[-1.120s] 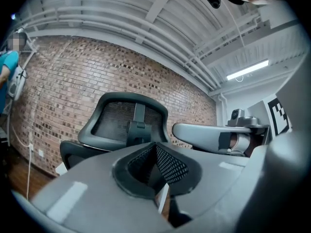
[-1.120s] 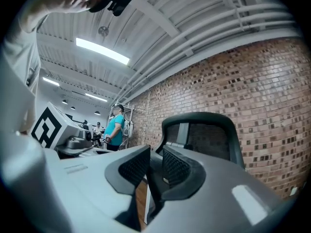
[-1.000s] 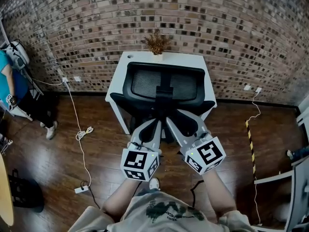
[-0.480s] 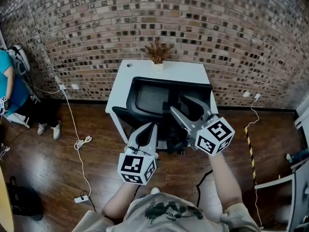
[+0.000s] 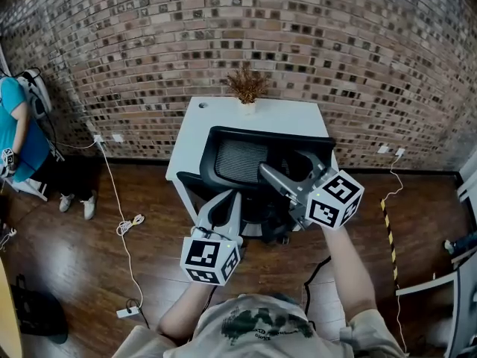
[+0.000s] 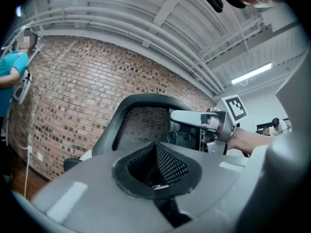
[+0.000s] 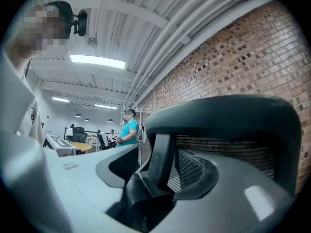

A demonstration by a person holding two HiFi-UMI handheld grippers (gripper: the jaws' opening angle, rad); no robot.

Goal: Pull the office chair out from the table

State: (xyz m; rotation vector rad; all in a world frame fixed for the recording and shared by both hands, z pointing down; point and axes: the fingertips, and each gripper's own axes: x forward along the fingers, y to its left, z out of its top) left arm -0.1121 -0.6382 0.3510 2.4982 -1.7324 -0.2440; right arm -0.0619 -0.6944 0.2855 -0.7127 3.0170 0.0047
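Office chair (image 5: 240,159) is pictured pushed in at a white table (image 5: 223,114) set against a brick wall (image 5: 335,51). The seat is tucked under the top and the mesh backrest stands at the table's near edge. The right gripper (image 5: 279,161) is held level at the backrest. Its jaws have just been opening and are spread wide, with the backrest's central spine (image 7: 159,154) between them but not pressed by either pad. The left gripper (image 5: 225,196) is held lower, behind the chair, its jaws brought together on nothing.

The chair is judged fairly heavy yet easily rolled over the wooden floor (image 5: 112,252), provided its base runs on castors, which cannot be made out. The frame is taken to be stiff, while the mesh is expected to give and is best left unpinched. Hold is better taken on the spine or the hard top rim (image 5: 268,134). A level pull, kept straight back, is advised so that the chair is neither tipped nor swivelled.
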